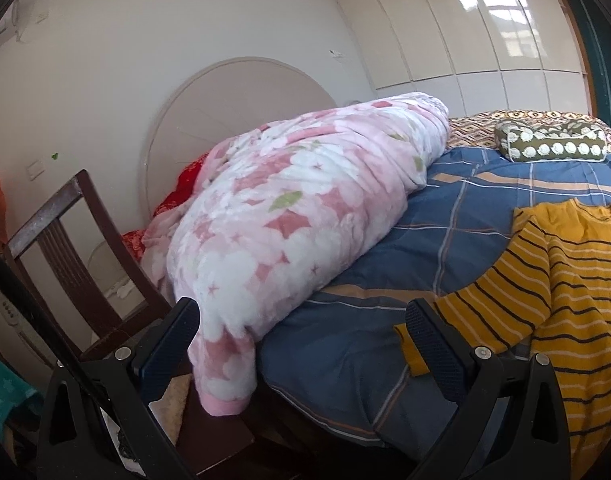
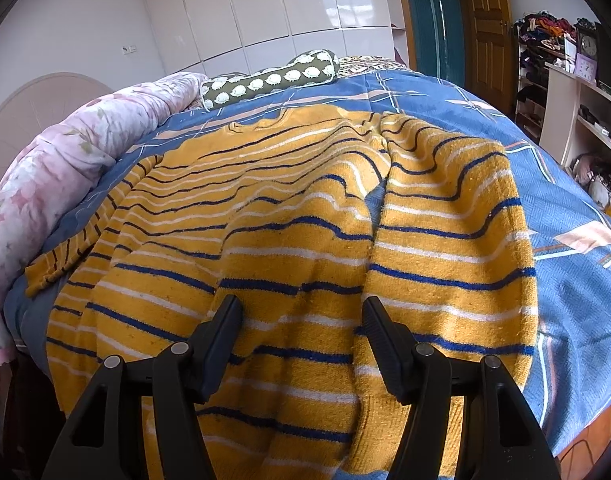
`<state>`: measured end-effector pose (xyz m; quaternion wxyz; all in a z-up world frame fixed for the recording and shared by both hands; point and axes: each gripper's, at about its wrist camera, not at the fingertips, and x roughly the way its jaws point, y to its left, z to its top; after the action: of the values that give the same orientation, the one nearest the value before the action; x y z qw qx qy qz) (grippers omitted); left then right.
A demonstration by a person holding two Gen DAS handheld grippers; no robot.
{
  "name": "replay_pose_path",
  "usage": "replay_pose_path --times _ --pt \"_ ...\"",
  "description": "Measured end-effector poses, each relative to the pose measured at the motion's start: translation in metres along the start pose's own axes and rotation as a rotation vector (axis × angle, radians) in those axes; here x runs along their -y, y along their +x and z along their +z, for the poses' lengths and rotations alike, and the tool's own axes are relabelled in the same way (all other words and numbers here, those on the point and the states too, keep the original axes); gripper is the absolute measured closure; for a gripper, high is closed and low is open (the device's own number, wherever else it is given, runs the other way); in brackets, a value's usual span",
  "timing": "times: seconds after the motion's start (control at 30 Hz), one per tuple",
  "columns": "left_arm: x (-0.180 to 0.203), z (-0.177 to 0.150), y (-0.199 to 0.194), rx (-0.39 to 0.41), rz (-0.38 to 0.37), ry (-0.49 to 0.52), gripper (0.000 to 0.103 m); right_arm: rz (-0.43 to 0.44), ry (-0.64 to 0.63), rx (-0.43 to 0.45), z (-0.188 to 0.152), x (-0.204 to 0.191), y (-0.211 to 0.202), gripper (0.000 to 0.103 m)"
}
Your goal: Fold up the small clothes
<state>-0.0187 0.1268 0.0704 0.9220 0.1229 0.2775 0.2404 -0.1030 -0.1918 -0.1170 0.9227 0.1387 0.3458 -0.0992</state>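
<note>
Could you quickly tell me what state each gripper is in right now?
Left gripper: open, holding nothing.
Right gripper: open over the striped sweater, gripping nothing.

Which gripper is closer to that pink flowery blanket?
Left. The left gripper sits right by the pink floral fleece blanket; the right gripper hovers over the yellow striped sweater.

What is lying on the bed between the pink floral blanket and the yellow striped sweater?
Only bare blue plaid bedcover separates the rolled pink floral blanket from the yellow striped knit sweater. The left wrist view shows this best.
</note>
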Motion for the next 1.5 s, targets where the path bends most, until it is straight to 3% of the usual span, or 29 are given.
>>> replay_pose_path --times 0.2,0.27,0.33,0.57,0.67,0.7,0.77,0.87,0.97,1.07,1.13,1.2,1.37,1.5 --pt "0.018 -0.007 0.001 -0.022 -0.142 -0.019 0.001 -0.091 -0.013 0.07 0.012 0.051 -0.04 0.037" --pt "0.03 -0.011 0.002 -0.051 -0.187 -0.003 0.001 -0.109 -0.012 0.064 0.012 0.069 -0.047 0.05" --pt "0.041 -0.014 0.002 -0.069 -0.224 0.022 0.001 -0.075 -0.017 0.039 0.008 0.076 -0.048 0.051" --pt "0.065 -0.024 -0.008 -0.069 -0.267 0.075 0.001 0.098 -0.143 -0.067 -0.017 0.045 -0.027 0.051" --pt "0.069 -0.028 -0.003 -0.098 -0.273 0.076 0.001 -0.022 -0.236 -0.114 -0.027 0.032 -0.005 0.053" --pt "0.07 -0.029 -0.001 -0.108 -0.276 0.077 0.001 -0.016 -0.241 -0.113 -0.029 0.033 -0.003 0.056" --pt "0.07 -0.031 0.003 -0.12 -0.273 0.079 0.001 -0.009 -0.225 -0.111 -0.025 0.04 -0.005 0.093" --pt "0.069 -0.034 0.008 -0.131 -0.274 0.068 0.001 0.036 -0.081 -0.057 -0.002 0.074 -0.026 0.093" --pt "0.067 -0.035 0.011 -0.139 -0.282 0.052 0.001 -0.048 0.081 0.06 0.026 0.13 -0.058 0.093" --pt "0.066 -0.036 0.015 -0.14 -0.276 0.047 0.001 -0.226 0.204 0.145 0.049 0.189 -0.079 0.093" --pt "0.065 -0.037 0.018 -0.144 -0.274 0.043 0.001 -0.374 0.242 0.162 0.06 0.222 -0.082 0.093" --pt "0.065 -0.037 0.021 -0.146 -0.268 0.045 0.001 -0.458 0.27 0.144 0.066 0.246 -0.078 0.093" --pt "0.064 -0.039 0.027 -0.153 -0.265 0.046 0.001 -0.473 0.287 0.127 0.082 0.251 -0.076 0.093" --pt "0.058 -0.042 0.037 -0.167 -0.273 0.023 0.001 -0.378 0.275 0.113 0.105 0.217 -0.067 0.093"
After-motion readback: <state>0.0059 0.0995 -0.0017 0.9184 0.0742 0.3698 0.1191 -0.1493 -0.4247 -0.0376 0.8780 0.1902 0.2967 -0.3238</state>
